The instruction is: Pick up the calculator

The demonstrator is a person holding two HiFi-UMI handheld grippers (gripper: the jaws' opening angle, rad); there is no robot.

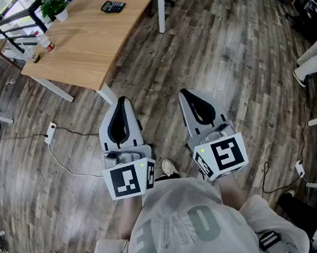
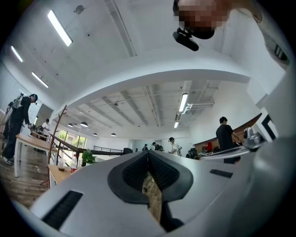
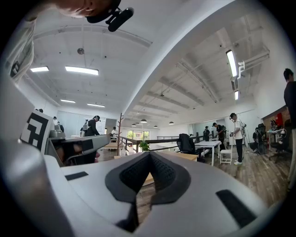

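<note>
The black calculator (image 1: 112,6) lies on the far part of a light wooden table (image 1: 100,43), near its far right edge in the head view. Both grippers are held low in front of the person, over the floor and well short of the table. The left gripper (image 1: 121,99) has its jaws together with nothing between them, as the left gripper view also shows for this gripper (image 2: 148,153). My right gripper (image 1: 184,92) is likewise shut and empty, its tips meeting in the right gripper view (image 3: 149,154). Neither gripper view shows the calculator.
On the table's left end stand a potted plant (image 1: 55,7), a bottle (image 1: 46,43) and a cup (image 1: 32,53). A power strip (image 1: 51,132) with its cable lies on the wood floor at the left. White chairs and seated legs (image 1: 316,60) are at the right.
</note>
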